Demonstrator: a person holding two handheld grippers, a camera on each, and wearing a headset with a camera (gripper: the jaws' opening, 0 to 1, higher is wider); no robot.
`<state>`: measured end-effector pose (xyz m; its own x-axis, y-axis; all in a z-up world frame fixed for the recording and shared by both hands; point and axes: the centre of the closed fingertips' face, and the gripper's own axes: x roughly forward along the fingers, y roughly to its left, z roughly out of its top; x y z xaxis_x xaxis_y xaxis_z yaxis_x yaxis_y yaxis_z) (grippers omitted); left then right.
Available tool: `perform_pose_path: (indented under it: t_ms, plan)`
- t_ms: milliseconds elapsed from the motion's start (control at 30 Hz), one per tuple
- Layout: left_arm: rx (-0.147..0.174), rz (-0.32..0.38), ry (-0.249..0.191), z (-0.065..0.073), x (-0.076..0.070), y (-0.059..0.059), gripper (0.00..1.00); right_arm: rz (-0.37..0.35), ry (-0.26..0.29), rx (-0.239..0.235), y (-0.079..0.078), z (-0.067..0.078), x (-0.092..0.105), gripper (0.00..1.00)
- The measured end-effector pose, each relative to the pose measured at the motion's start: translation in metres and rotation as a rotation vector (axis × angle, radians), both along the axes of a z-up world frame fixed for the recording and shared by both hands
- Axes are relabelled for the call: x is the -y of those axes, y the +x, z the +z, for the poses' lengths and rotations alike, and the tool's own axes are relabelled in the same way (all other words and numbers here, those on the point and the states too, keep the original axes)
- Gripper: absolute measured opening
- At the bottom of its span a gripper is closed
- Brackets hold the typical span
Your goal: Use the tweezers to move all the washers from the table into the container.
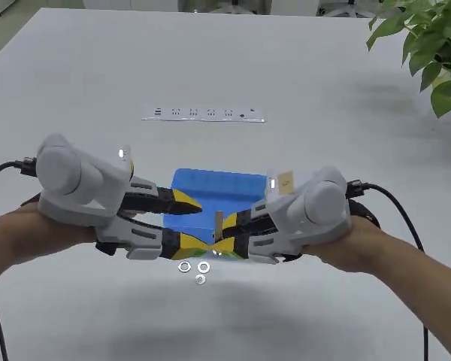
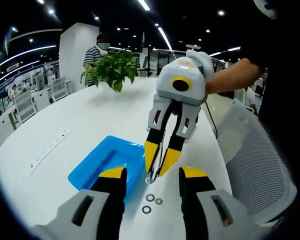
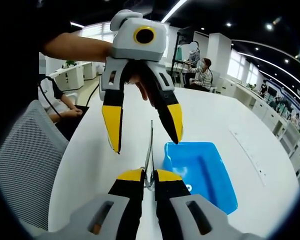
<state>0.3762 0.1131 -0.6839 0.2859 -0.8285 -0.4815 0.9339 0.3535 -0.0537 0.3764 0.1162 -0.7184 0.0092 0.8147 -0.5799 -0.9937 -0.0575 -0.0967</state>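
My right gripper (image 3: 150,175) clamps the tweezers (image 3: 150,145) (tips near three washers (image 1: 203,267)); my left gripper (image 1: 189,222) hangs released by the container (image 1: 225,188).

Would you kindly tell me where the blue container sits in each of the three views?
Head view: the blue container lies central, just below the middle.
Left gripper view: container lower left of centre.
Right gripper view: container lower right of centre.
Shared landmark: the white power strip near it.

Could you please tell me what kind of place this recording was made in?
Probably an open-plan office: a large white table with a built-in socket strip, a mesh office chair, and a leafy plant.
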Motion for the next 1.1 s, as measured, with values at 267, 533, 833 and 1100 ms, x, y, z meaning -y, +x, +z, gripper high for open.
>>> perform_pose_path:
  t_ms: [267,533,833,1100]
  plan:
    - [0.000,0.054,-0.014,0.002,-0.011,-0.002,0.59,0.020,0.015,-0.001,0.002,0.013,-0.003,0.09]
    - [-0.016,0.096,-0.020,0.002,-0.019,-0.004,0.66,0.032,0.022,0.008,0.008,0.023,-0.006,0.09]
    - [-0.017,0.137,-0.039,0.006,-0.026,-0.003,0.71,0.041,0.043,0.034,0.024,0.032,-0.013,0.09]
    - [-0.012,0.149,-0.045,0.008,-0.027,-0.001,0.72,0.037,0.046,0.039,0.038,0.025,-0.018,0.09]
